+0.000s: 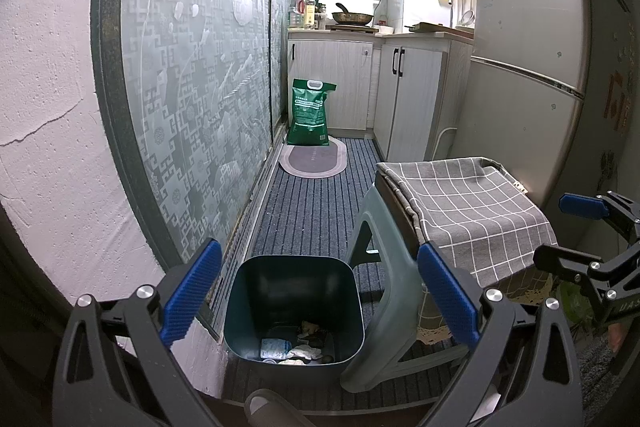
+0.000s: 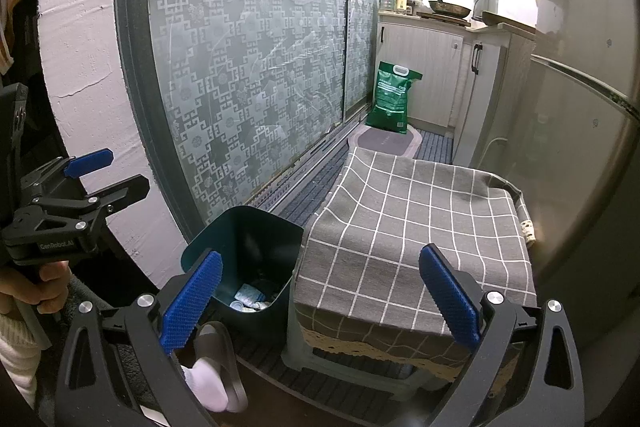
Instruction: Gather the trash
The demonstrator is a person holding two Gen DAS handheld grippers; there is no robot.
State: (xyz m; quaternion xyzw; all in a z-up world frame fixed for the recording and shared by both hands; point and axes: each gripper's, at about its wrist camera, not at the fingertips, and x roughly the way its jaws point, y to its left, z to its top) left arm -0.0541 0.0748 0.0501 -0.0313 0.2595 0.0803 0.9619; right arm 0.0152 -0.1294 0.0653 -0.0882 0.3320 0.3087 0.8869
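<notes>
Left gripper (image 2: 102, 179) marked "CenRobot.AI", right gripper (image 2: 320, 299), jaws of both spread, above bin (image 1: 294, 311) of trash (image 1: 298, 347).

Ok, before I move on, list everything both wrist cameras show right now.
dark green plastic trash bin: one, on the striped carpet by the glass door; crumpled paper and wrappers inside
grey checked cloth: one, draped over a grey-green plastic stool, right of the bin
green rice bag: one, standing against the far cabinet
oval grey mat: one, in front of the bag
frosted patterned sliding door: left side
silver fridge: one, right side
frying pan: one, dark, on the counter
bottles: several, left of the pan
grey slipper: one, on a foot, near the bin
left gripper: blue pads, open, empty
right gripper: blue pads, open, empty
</notes>
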